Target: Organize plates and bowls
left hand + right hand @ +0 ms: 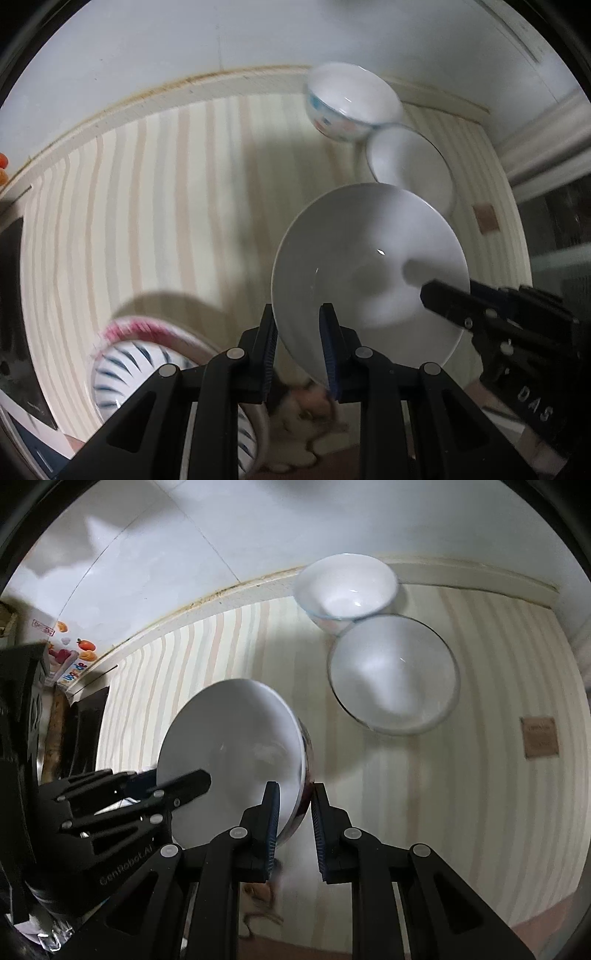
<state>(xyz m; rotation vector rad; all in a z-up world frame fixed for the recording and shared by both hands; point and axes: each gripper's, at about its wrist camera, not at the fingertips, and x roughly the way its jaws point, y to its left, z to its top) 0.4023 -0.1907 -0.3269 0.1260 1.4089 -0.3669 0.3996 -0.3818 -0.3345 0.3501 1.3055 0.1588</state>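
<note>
Both grippers hold one white bowl (pixel 369 258), lifted and tilted above the striped table (pixel 147 203). My left gripper (pixel 299 350) is shut on its near rim. My right gripper (pixel 293 823) is shut on the opposite rim of the same bowl (pixel 232 753), and it also shows at the right of the left wrist view (pixel 454 299). A small patterned bowl (pixel 351 99) and a wider white bowl (pixel 413 166) stand at the back; both show in the right wrist view, the small bowl (pixel 347 590) and the wide bowl (pixel 395 675). A blue-striped bowl (pixel 122 369) sits on a pink-rimmed plate (pixel 136 326) at the lower left.
A white wall (pixel 221 37) runs along the table's far edge. A brown square tag (pixel 539 736) lies on the cloth at the right. Dark objects and a colourful packet (pixel 70 661) stand at the left edge.
</note>
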